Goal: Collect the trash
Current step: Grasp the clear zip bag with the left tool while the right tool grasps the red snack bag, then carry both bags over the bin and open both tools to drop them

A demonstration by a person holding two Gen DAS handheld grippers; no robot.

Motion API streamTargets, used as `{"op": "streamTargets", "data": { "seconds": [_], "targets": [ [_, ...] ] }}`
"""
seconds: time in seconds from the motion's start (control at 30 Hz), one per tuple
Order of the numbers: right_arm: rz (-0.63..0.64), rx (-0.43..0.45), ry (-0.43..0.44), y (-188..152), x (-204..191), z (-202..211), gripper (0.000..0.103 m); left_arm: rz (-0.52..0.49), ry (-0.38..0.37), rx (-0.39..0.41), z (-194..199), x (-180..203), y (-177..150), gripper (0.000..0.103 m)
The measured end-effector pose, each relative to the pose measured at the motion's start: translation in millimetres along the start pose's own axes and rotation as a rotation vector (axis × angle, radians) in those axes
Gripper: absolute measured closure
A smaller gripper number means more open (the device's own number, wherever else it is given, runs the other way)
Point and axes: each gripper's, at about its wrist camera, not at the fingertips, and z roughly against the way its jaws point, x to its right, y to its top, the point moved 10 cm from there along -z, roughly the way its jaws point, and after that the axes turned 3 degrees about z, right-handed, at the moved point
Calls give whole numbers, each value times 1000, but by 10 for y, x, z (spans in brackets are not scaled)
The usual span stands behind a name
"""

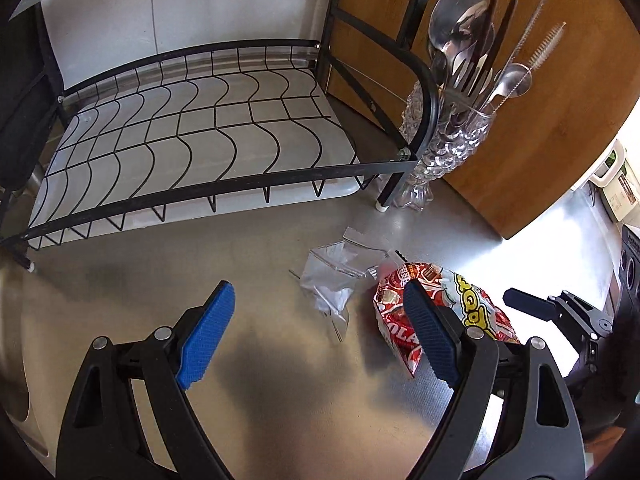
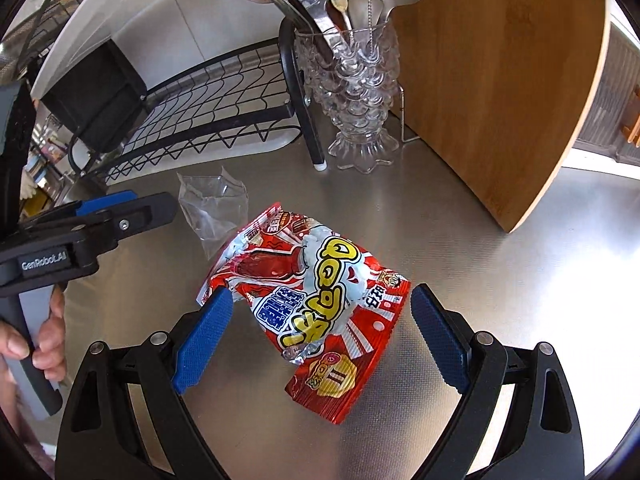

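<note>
Brushed steel desk (image 2: 500,280) under us carries a crinkled red-and-white foil snack wrapper (image 2: 320,308) beside a crumpled clear plastic bag (image 2: 212,208). Our right tool (image 2: 320,340) gapes around the wrapper without touching; our left tool (image 1: 320,336) gapes empty.

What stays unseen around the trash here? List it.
- Snack bag: left wrist view, lower part hidden behind the left hand-held gripper's finger.
- Clear wrapper: both views, see-through and crumpled, contents unreadable.
- Trash bin: in neither view.
</note>
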Motion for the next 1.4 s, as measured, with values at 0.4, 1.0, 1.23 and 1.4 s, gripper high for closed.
{"op": "streamTargets", "data": {
  "seconds": [0.4, 1.0, 1.23, 1.4],
  "targets": [
    [90, -63, 68, -70, -72, -351, 39, 4, -73, -128, -528, 117, -81, 71],
    [79, -65, 48, -269, 111, -85, 82, -38, -119, -68, -345, 326, -34, 98],
    [33, -25, 16, -335, 118, 109, 85, -65, -107, -33, 9, 268, -249, 99],
    [33, 12, -2, -449, -117, 296, 85, -54, -87, -12, 390, 65, -567, 99]
  ]
}}
